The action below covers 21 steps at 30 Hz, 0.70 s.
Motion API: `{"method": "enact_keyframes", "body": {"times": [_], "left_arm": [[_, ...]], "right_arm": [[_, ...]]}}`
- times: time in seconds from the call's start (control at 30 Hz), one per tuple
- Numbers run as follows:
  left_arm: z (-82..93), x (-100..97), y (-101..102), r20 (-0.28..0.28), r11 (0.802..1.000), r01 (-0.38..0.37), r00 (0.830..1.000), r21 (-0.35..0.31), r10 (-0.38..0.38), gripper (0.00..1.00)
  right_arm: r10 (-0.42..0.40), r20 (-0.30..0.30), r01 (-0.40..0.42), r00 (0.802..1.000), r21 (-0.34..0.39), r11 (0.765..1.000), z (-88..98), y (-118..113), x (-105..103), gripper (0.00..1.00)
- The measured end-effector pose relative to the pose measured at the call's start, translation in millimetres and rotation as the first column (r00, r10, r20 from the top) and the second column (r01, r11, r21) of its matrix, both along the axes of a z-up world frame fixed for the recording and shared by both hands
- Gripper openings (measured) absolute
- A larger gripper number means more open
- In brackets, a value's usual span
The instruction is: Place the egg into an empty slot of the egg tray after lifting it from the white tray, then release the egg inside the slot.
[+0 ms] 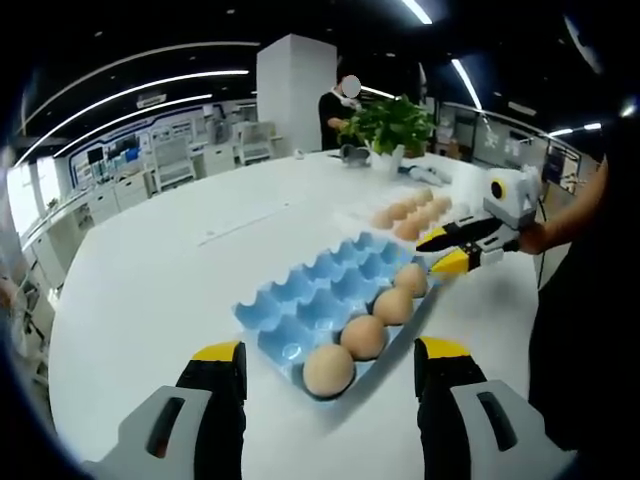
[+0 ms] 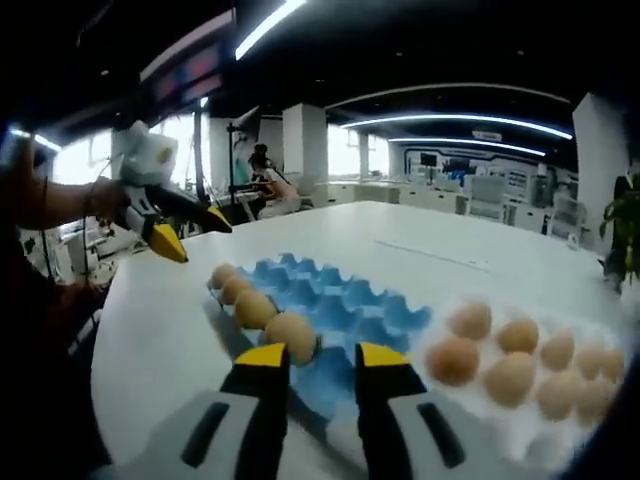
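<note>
A blue egg tray (image 1: 310, 285) lies on the white table with several brown eggs in a row along one edge. In the left gripper view, the nearest egg (image 1: 328, 368) sits just past my left gripper (image 1: 330, 350), whose jaws stand wide open and empty. My right gripper (image 1: 442, 250) hovers open over the tray's far end, above the last egg (image 1: 412, 278). In the right gripper view, my right gripper (image 2: 322, 356) is open and empty at the blue tray (image 2: 350, 295), with that egg (image 2: 291, 335) beside its left jaw. The white tray (image 2: 520, 425) of several eggs lies to the right.
The white tray (image 1: 362, 210) lies beyond the blue one. A potted plant (image 1: 395, 125) stands at the table's far side, with a person (image 1: 340, 105) behind it. A long pale strip (image 1: 240, 222) lies on the table. The left gripper (image 2: 175, 235) is open at the left, hand-held.
</note>
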State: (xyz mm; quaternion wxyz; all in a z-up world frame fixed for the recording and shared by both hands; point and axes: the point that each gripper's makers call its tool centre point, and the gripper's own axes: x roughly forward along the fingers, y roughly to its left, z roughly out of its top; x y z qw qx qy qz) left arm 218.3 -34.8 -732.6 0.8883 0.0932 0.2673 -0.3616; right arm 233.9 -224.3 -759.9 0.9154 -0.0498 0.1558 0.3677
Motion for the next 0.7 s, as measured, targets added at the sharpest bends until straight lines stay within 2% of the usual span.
{"method": "enact_keyframes", "body": {"times": [0.07, 0.17, 0.33, 0.4, 0.47, 0.53, 0.57, 0.63, 0.67, 0.7], "left_arm": [[0.3, -0.1, -1, 0.0, 1.0, 0.003, 1.0, -0.001, -0.003, 0.69], [0.4, 0.5, -1, 0.001, 1.0, 0.002, 1.0, -0.001, -0.002, 0.69], [-1.0, 0.6, -3, -0.003, 1.0, 0.007, 1.0, -0.001, -0.007, 0.69], [-0.8, 0.5, -3, -0.003, 1.0, 0.01, 1.0, -0.001, -0.01, 0.68], [-0.2, 0.7, -3, -0.002, 1.0, 0.008, 1.0, 0.001, -0.008, 0.69], [2.2, 1.1, -3, 0.003, 1.0, 0.006, 1.0, -0.003, -0.006, 0.69], [3.3, 1.5, -3, 0.007, 1.0, 0.004, 1.0, -0.006, -0.004, 0.69], [3.5, 1.5, -3, 0.007, 1.0, 0.003, 1.0, -0.004, -0.003, 0.69], [3.5, 1.1, -3, 0.007, 1.0, 0.003, 1.0, -0.003, -0.002, 0.69], [3.4, 0.8, -3, 0.007, 1.0, 0.003, 1.0, -0.003, -0.003, 0.68]], "right_arm": [[-0.049, -0.004, 0.049, 0.999, 0.017, 0.999, 4.7, -18, 1, 0.25], [-0.108, 0.012, 0.108, 0.994, 0.001, 0.994, 7.4, -44, 2, 0.25], [-0.264, -0.015, 0.264, 0.964, -0.01, 0.964, 1.6, -100, 3, 0.25], [-0.293, -0.014, 0.293, 0.956, -0.019, 0.956, 0.4, -114, 2, 0.25], [-0.358, 0.013, 0.358, 0.934, -0.043, 0.933, 1.5, -136, 3, 0.25], [-0.42, 0.029, 0.42, 0.907, -0.037, 0.907, 5.2, -158, 4, 0.25], [-0.462, 0.057, 0.464, 0.885, -0.052, 0.884, 8.4, -174, 5, 0.25], [-0.518, 0.07, 0.522, 0.852, -0.051, 0.852, 10.7, -196, 5, 0.25], [-0.566, 0.075, 0.57, 0.821, -0.049, 0.82, 11.8, -214, 5, 0.25], [-0.595, 0.07, 0.598, 0.801, -0.033, 0.801, 12.6, -225, 5, 0.25]]}}
